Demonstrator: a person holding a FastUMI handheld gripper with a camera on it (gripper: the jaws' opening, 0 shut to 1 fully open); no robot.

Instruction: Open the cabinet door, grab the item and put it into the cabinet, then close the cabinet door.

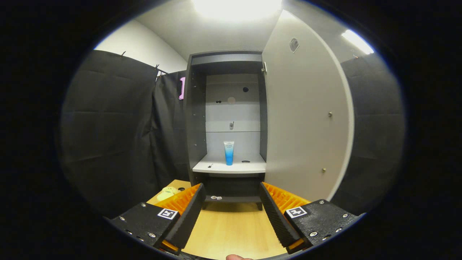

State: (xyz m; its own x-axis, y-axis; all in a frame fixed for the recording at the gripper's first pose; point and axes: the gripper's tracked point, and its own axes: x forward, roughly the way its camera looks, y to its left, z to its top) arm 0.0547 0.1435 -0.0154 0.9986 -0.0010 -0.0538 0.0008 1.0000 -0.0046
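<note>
Black cloth walls (112,126) hang beneath a white ceiling (202,32) with bright lights (236,7), around a pale wooden worktop (231,227).

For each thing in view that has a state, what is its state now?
cabinet door: swung open, to the right of the cabinet.
blue tube: upright on the cabinet's shelf.
hand-held gripper: open, holding nothing, back from the cabinet above the wooden table.
</note>
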